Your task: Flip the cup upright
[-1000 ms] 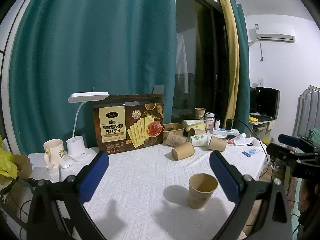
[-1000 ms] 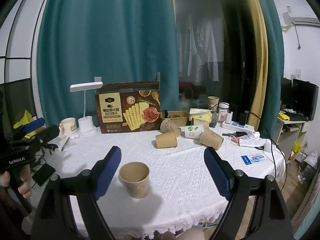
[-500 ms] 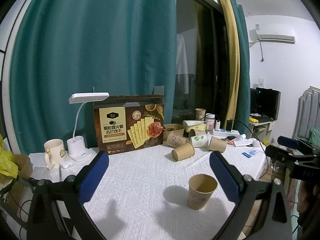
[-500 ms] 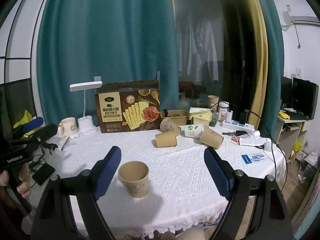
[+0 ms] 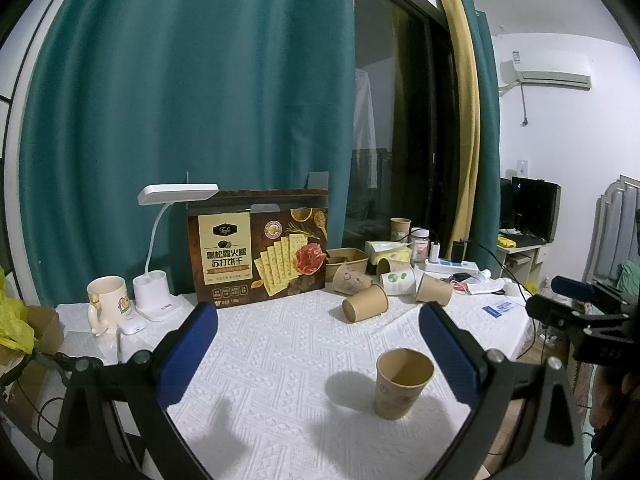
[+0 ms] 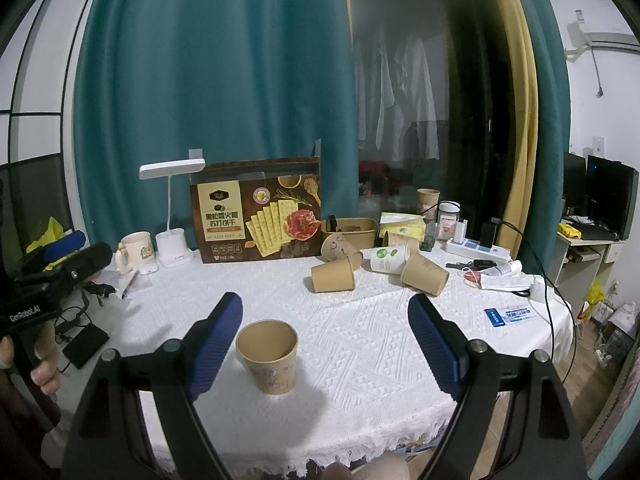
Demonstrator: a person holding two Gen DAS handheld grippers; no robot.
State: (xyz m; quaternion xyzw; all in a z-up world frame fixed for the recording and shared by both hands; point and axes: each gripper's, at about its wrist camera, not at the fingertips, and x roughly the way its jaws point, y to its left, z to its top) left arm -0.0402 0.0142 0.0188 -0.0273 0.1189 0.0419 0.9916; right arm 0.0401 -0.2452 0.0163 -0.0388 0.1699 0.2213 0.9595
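Desk (image 6: 360, 320) under white cloth. Cracker box (image 6: 256, 216) at back, tipped paper cups (image 6: 334, 276) beside it. Left tongs (image 5: 320, 350) and right tongs (image 6: 326, 334) both released, holding nothing. Brown cup (image 6: 268, 356) upright near front edge, touching neither.

Brown paper cup (image 6: 269, 356) upright, mouth up, empty, on white tablecloth near front edge.

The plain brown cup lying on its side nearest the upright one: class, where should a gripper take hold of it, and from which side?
Grip the tipped cup across its side wall, mid-body, coming from above. It lies flat, mouth facing left in the right wrist view, curved wall exposed. Both grippers are open: left gripper, right gripper.
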